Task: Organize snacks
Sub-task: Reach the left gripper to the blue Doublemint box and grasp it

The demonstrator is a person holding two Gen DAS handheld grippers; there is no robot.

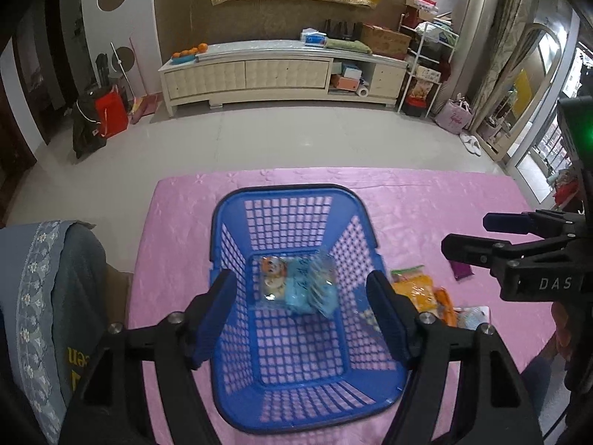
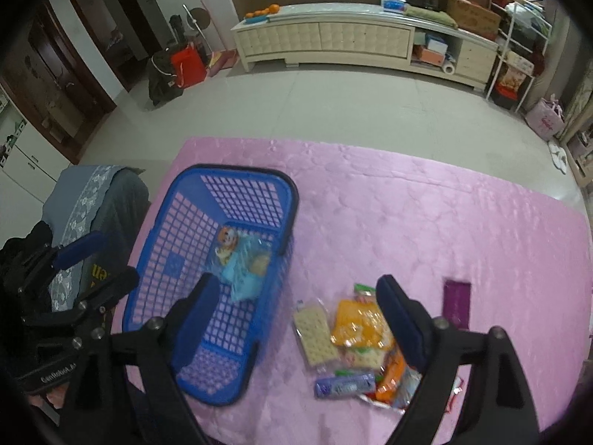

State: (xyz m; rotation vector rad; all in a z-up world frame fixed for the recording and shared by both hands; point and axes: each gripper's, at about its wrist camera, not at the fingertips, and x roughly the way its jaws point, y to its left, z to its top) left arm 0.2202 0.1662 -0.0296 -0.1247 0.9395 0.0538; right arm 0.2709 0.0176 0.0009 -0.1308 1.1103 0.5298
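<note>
From the left wrist camera, the left gripper [image 1: 302,315] hung over the blue basket [image 1: 237,393] with its jaws spread wide and nothing between them; the pads stood clear of the packets below. The basket sat on a pink tablecloth [image 1: 426,200]. Inside the basket, toward its far end, lay a packet with a cartoon face [image 1: 271,278] and a light blue packet [image 1: 304,285], touching each other and somewhat blurred. Just to the right of the basket, outside its wall, a yellow packet [image 1: 415,289] and other wrappers showed past the left gripper's right finger. Further right of the basket, the right gripper [image 1: 465,235] reached in from the picture's edge, its fingers apart and empty, and a purple packet [image 1: 461,270] lay on the cloth just below it.

From the right wrist camera, the right gripper [image 2: 296,307] stood open and held nothing. The basket [image 2: 155,259] lay at the left, its near right corner beneath the gripper's left finger. The cartoon-face packet [image 2: 227,243] and the light blue packet [image 2: 241,278] rested inside the basket near its far right wall. To the right of the basket, on the tablecloth [image 2: 407,204], lay a loose heap of snacks: a pack of pale crackers [image 2: 315,333] nearest the basket, the yellow packet [image 2: 355,324] beside it, a purple-blue tube [image 2: 344,383] and an orange wrapper [image 2: 393,374] nearer the camera. The purple packet [image 2: 456,302] lay apart, farthest from the basket. The left gripper [image 2: 100,259] showed left of the basket, its fingers parted.
</note>
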